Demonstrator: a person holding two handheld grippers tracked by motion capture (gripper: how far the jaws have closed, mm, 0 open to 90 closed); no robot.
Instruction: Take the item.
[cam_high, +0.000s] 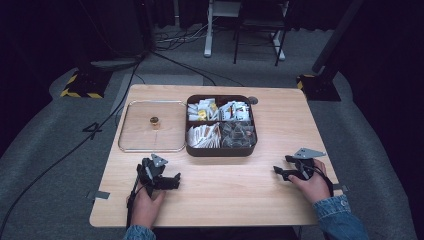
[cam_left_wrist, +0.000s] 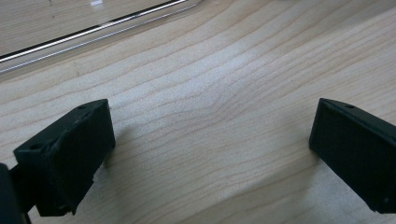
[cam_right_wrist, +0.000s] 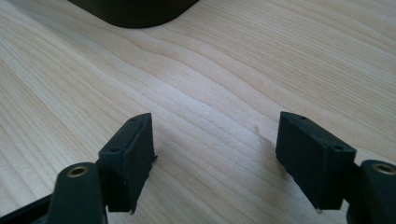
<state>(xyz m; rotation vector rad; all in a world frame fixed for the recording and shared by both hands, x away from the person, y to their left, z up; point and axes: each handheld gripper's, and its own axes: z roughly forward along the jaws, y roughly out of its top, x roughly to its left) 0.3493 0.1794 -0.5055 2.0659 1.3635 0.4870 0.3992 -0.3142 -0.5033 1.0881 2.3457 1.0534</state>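
A dark brown box (cam_high: 220, 151) with several compartments of small packets stands at the table's middle back. Left of it lies a clear lid (cam_high: 131, 136) with a gold knob (cam_high: 154, 120), flat on the wood. My left gripper (cam_high: 159, 176) rests low on the table just in front of the lid, held by a hand. Its jaws stand wide apart over bare wood (cam_left_wrist: 212, 126), and the lid's edge (cam_left_wrist: 84, 32) runs across the top. My right gripper (cam_high: 283, 167) sits near the front right, open (cam_right_wrist: 215, 135) with nothing between its jaws. A corner of the box (cam_right_wrist: 135, 11) lies ahead of it.
The wooden table (cam_high: 220, 200) has bare surface between the two grippers and along its front. A small dark disc (cam_high: 253, 100) lies behind the box. Cables, stand bases with yellow-black tape and chair legs are on the floor beyond the table.
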